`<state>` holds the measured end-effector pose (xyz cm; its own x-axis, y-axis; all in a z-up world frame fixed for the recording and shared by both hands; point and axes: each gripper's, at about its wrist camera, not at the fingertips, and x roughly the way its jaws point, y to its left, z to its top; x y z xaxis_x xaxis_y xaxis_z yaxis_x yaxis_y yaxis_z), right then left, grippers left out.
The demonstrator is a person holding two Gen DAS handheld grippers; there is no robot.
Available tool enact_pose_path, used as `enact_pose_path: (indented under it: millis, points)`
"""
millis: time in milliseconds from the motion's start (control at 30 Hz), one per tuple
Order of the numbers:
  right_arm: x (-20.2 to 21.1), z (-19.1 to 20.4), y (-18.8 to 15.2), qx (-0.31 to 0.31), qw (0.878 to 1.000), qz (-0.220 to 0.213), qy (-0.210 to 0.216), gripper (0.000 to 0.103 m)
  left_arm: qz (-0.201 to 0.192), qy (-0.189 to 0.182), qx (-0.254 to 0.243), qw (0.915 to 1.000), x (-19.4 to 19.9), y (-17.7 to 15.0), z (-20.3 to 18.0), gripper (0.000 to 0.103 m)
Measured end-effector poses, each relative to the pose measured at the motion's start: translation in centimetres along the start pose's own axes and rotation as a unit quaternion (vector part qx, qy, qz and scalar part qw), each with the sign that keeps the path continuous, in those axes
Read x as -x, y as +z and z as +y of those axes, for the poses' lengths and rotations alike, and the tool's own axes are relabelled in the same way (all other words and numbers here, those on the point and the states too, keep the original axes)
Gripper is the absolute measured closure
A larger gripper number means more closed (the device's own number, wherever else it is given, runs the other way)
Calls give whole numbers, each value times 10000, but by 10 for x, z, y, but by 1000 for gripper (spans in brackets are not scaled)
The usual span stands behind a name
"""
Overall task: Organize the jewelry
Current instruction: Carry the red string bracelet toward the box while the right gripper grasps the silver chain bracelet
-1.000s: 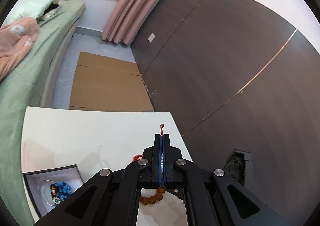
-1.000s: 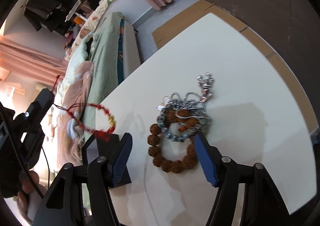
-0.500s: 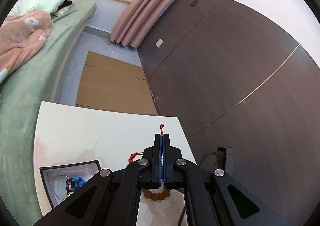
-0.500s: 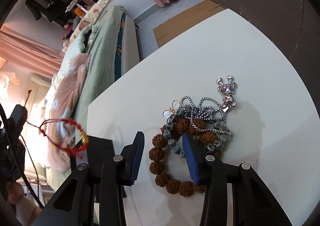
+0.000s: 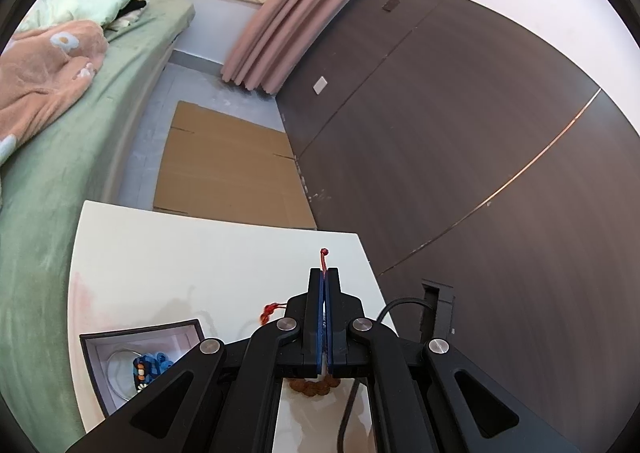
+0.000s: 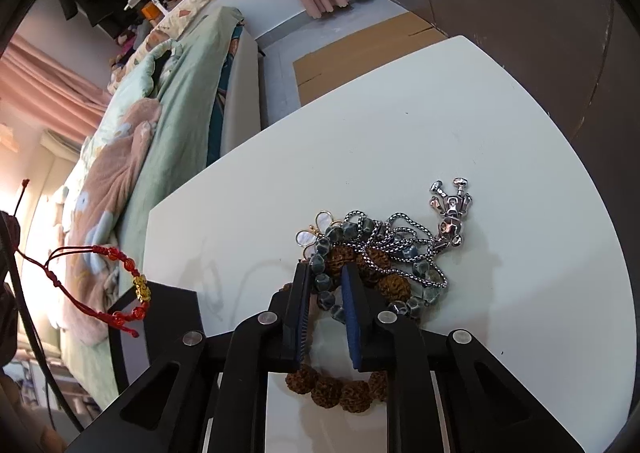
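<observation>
Left claw (image 5: 324, 277) was fully closed, pinching a thin red cord bracelet (image 6: 120, 285); a knotted cord end stuck out past the tips. From the right wrist view the bracelet hung in the air as a loop, off the tabletop (image 6: 400, 133), with faceted red beads and a small gold charm, above the corner of a dark box (image 5: 140, 333). The box was square, matte dark outside with a pale lining, sitting near the left edge of the tabletop, and held a blue beaded piece (image 5: 150, 363) and a thin wire hoop. Right claw (image 6: 326, 273) was partly open, blue ribbed pads straddling a string of grey-green faceted beads (image 6: 324, 285); I couldn't tell if the pads touched it. That string lay tangled in a pile with a bracelet of rough brown seed beads (image 6: 344, 393), a silver box chain (image 6: 400, 229) carrying a shiny metal pendant (image 6: 450, 213), and a small pearly butterfly-shaped charm (image 6: 316, 229). The tabletop was smooth, matte white. Flat cardboard (image 5: 224, 173) lay on the floor beyond it, next to a dark wood-grain wall and pink curtains. No readable text or logos anywhere.
</observation>
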<state>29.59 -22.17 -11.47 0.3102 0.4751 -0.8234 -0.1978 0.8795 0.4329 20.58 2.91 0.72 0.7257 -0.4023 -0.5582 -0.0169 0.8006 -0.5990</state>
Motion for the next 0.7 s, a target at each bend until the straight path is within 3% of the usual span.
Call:
enact_pose_path:
  millis: [267,700]
  points:
    - [20,-16,2,-531,9959,-38,727,93,-58,22,-81,9999,7,-1,-5,103]
    - [63,7,0,-547,9832,-569,1643,93,-237,127,-183,9995,42,1,6,103]
